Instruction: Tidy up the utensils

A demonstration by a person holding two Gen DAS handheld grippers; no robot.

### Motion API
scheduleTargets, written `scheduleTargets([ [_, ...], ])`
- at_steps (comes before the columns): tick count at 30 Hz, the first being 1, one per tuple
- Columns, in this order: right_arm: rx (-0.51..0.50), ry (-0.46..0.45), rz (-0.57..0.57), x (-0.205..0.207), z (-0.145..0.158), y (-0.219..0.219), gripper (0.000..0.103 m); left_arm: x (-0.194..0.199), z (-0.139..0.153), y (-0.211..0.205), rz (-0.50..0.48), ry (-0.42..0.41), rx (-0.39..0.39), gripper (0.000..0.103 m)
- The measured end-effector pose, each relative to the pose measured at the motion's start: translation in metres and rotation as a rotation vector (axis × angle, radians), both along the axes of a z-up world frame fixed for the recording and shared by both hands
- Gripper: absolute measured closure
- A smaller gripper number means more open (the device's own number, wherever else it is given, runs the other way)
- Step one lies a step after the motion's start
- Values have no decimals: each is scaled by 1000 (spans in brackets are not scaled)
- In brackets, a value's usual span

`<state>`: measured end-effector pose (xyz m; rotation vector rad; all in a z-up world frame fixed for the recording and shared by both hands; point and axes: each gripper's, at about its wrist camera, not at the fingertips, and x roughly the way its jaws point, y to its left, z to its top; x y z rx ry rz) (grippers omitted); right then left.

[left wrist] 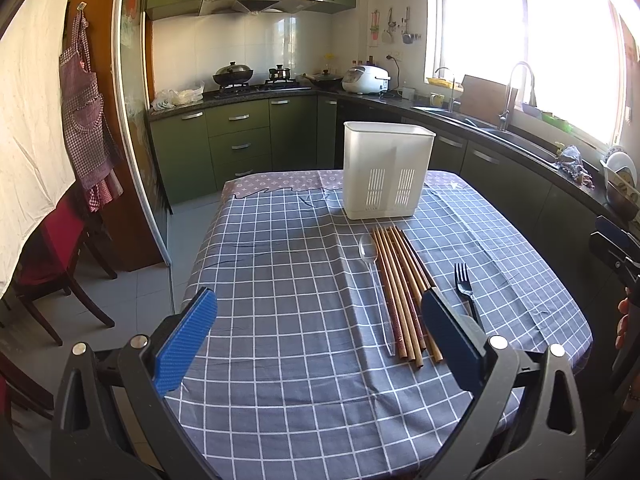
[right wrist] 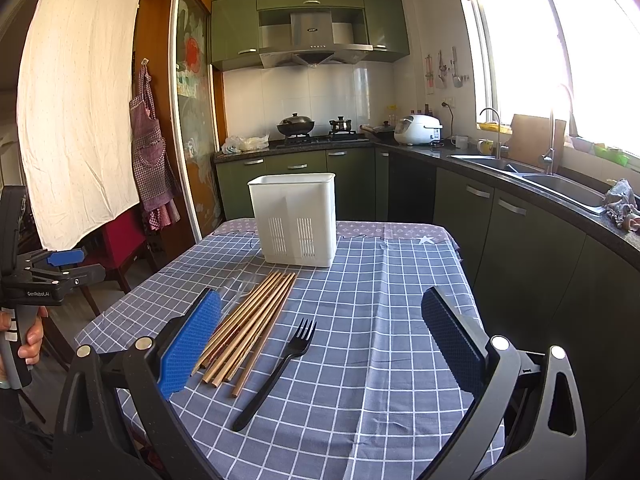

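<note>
A white slotted utensil holder (left wrist: 387, 170) (right wrist: 295, 220) stands upright at the far end of the checked table. In front of it lie several wooden chopsticks (left wrist: 404, 292) (right wrist: 252, 324) side by side. A clear plastic spoon (left wrist: 370, 264) lies to their left and a black plastic fork (left wrist: 466, 290) (right wrist: 280, 368) to their right. My left gripper (left wrist: 320, 308) is open and empty, above the table's near part, left of the chopsticks. My right gripper (right wrist: 320, 308) is open and empty, with the fork and chopsticks between its fingers' lines of sight, below.
The table (left wrist: 280, 280) has a grey-blue checked cloth. A red chair (left wrist: 56, 248) stands left of it. Green kitchen cabinets, a hob with pans (left wrist: 234, 76), a rice cooker (left wrist: 366, 79) and a sink (right wrist: 552, 184) run along the far and right walls.
</note>
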<state>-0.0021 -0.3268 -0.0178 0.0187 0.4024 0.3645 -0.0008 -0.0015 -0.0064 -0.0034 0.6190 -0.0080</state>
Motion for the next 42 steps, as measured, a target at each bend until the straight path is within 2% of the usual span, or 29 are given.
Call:
scheduleTargets([
  [8,-1,1,-1,1,0,-1,4,1,0,0,1,2,0,6],
  [18,-1,5,3,5,-15,5,4,1,0,0,1,3,1,6],
  [42,-2,11,10,3,-9,3,4,1,-1,2,2,5,-1,6],
])
